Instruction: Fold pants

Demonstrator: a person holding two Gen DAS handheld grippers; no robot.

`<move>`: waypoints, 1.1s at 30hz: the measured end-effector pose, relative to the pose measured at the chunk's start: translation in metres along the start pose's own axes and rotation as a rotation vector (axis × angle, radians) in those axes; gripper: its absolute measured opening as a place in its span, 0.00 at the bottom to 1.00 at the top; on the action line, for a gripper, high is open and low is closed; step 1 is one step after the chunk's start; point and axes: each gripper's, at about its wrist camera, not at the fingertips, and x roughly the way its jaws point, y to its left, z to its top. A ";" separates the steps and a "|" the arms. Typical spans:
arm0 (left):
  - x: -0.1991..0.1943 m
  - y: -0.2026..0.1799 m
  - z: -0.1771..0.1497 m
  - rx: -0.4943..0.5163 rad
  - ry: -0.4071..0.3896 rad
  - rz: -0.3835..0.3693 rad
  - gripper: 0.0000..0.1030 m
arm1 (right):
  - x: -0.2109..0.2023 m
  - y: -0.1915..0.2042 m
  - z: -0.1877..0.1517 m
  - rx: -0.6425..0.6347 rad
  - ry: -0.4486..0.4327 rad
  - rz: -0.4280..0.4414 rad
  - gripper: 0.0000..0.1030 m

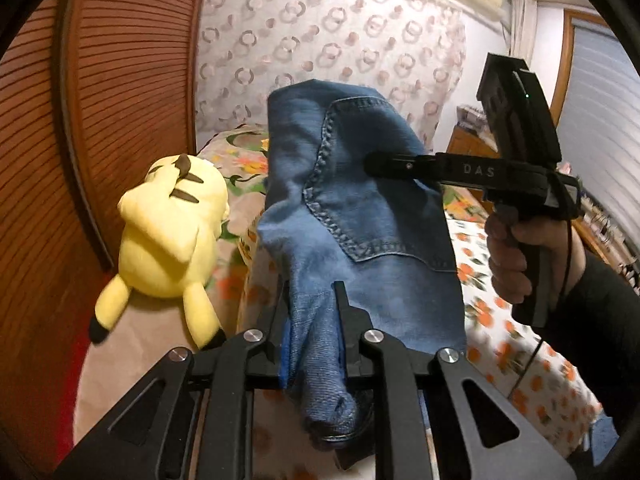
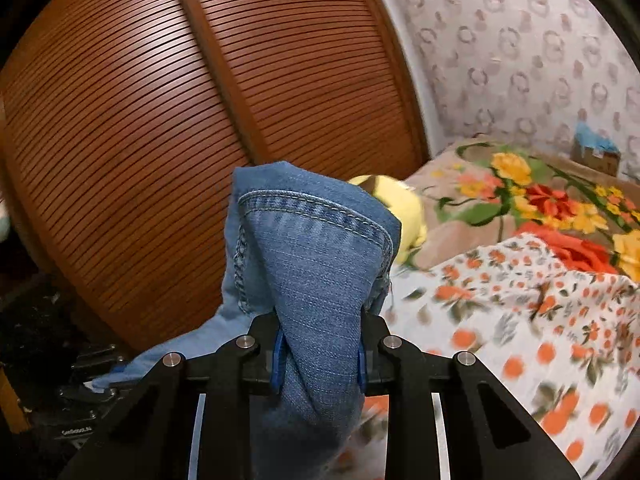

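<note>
A person stands by a bed and holds a gripper in each hand. Both grippers have hold of the same blue jeans, and the jeans are up in the air above the bed.

The left gripper has its two black fingers pulled close together. A bunched-up bit of denim is squeezed tight between them, and a lump of cloth pokes out toward the camera. The rest of the jeans rises up in front, with a back pocket and its pale stitching facing us.

The right gripper is also nearly closed. Its fingers have blue pads, and these press on a thick twist of denim from both sides. A stitched hem curls over just above the fingers. From the left camera you can see this gripper from the side, with the person's hand wrapped round its handle and a dark sleeve behind it. Its tip reaches into the jeans near the pocket.

A yellow plush toy lies on the bed just beside the jeans. The bed has a white sheet with orange flowers and a blanket with big bright flowers. A brown slatted wardrobe door stands behind.
</note>
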 end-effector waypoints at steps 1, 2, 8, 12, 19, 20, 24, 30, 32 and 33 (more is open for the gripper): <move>0.009 0.002 0.005 0.006 0.012 0.007 0.17 | 0.006 -0.007 0.002 0.019 0.002 -0.018 0.28; 0.020 0.003 0.009 0.014 0.028 0.013 0.17 | 0.014 -0.015 0.004 0.036 0.011 -0.042 0.29; 0.055 0.005 0.004 0.031 0.123 0.020 0.17 | 0.061 -0.044 0.007 0.012 0.159 -0.193 0.55; 0.059 0.008 -0.004 0.021 0.137 0.029 0.17 | 0.067 -0.052 0.009 -0.032 0.180 -0.252 0.70; 0.064 0.013 -0.009 -0.006 0.145 0.042 0.17 | 0.042 -0.018 0.010 -0.113 0.045 -0.297 0.50; 0.065 0.013 -0.009 -0.007 0.147 0.043 0.17 | 0.041 -0.013 0.004 -0.114 0.054 -0.276 0.46; 0.068 0.014 -0.009 -0.014 0.146 0.047 0.17 | 0.070 -0.026 -0.012 -0.117 0.138 -0.300 0.33; 0.064 0.010 -0.006 -0.019 0.139 0.062 0.18 | 0.077 -0.040 -0.022 -0.051 0.145 -0.295 0.33; 0.059 0.007 -0.004 -0.010 0.132 0.069 0.18 | 0.063 -0.034 -0.019 -0.041 0.129 -0.310 0.33; 0.055 0.004 -0.003 -0.009 0.127 0.072 0.18 | 0.057 -0.033 -0.017 -0.043 0.121 -0.312 0.33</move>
